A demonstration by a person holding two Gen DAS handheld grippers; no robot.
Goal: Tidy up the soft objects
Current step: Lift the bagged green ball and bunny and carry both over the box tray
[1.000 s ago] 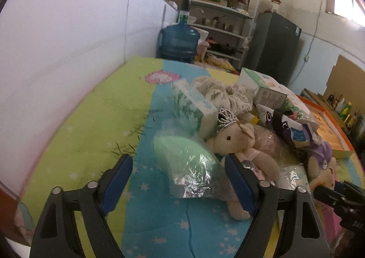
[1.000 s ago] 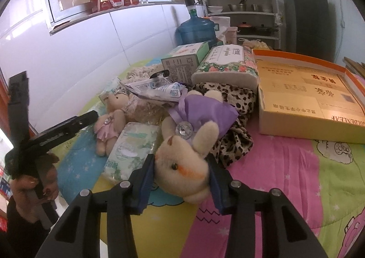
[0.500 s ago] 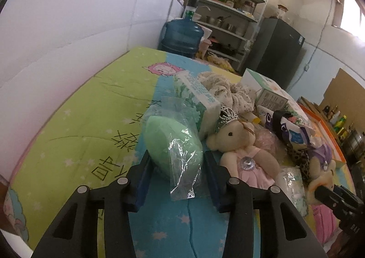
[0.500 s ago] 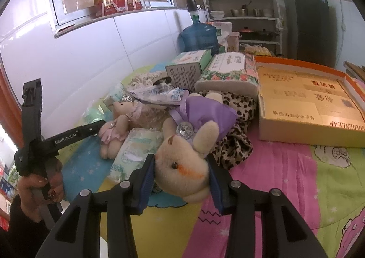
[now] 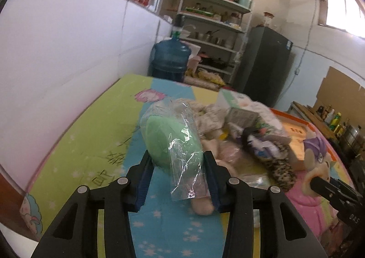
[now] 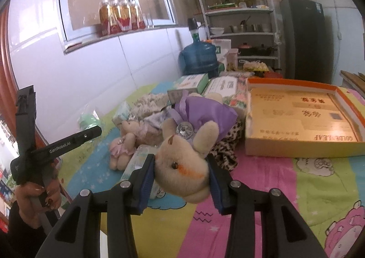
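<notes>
My left gripper (image 5: 176,166) is shut on a green soft sponge in a clear plastic bag (image 5: 168,141) and holds it lifted above the colourful mat (image 5: 91,144). My right gripper (image 6: 181,171) is shut on the head of a beige plush rabbit in a purple dress (image 6: 182,157), raised off the mat (image 6: 285,189). That rabbit also shows at the right of the left wrist view (image 5: 317,157). A small plush bear in a pink dress (image 6: 123,148) lies on the mat among the pile. The left gripper's handle (image 6: 57,144) shows in the right wrist view.
An open orange cardboard box (image 6: 301,121) lies at the right. Tissue packs (image 6: 223,89), a green carton (image 6: 189,84), a leopard-print cloth (image 6: 225,146) and a lacy fabric (image 6: 148,100) are piled mid-mat. A white wall (image 5: 57,64) borders the left. A water jug (image 5: 170,57) stands behind.
My left gripper closed on the bagged green sponge and lifted it off the mat. My right gripper raised the purple-dressed rabbit higher.
</notes>
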